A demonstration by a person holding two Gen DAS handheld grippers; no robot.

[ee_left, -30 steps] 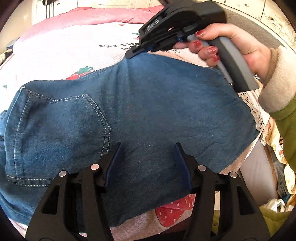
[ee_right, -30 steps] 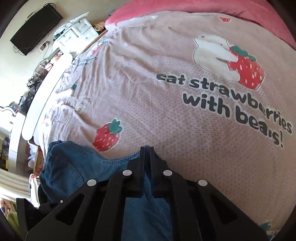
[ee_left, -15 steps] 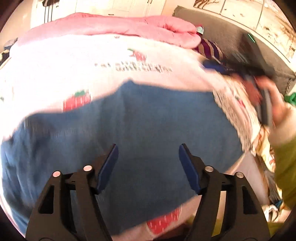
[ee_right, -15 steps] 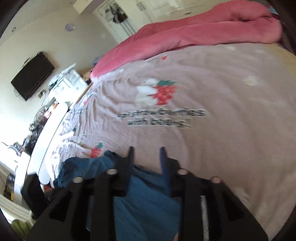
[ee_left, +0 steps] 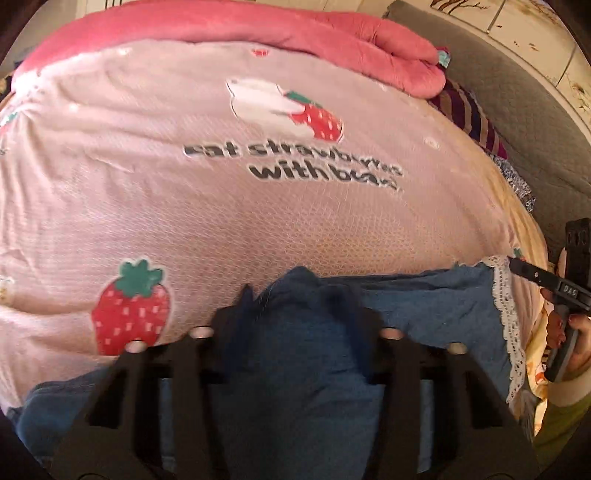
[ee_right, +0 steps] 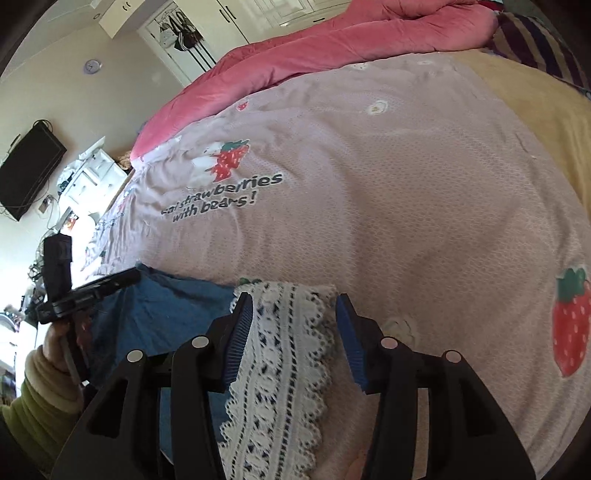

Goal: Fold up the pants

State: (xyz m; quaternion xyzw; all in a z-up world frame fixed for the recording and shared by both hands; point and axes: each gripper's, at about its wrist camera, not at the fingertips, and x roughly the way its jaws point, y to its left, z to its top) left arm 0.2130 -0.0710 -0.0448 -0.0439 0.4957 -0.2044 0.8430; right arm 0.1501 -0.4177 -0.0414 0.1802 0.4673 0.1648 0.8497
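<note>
The blue denim pants lie folded along the near edge of the bed. In the left wrist view my left gripper is open, its jaws wide apart, low over a raised bunch of denim that sits between the fingers. In the right wrist view my right gripper is open and empty, above the white lace trim at the bed's edge, just right of the pants. The right gripper also shows at the right edge of the left wrist view, and the left gripper at the left of the right wrist view.
The pink strawberry bedspread covers the bed. A rolled pink quilt lies along the far side, with a striped cloth at its right end. A dresser and a wall television stand at the left.
My right gripper has let go of the pants, opened and pulled back to the bed's near edge. My left gripper has dropped low onto the denim, which now bunches between its fingers.
</note>
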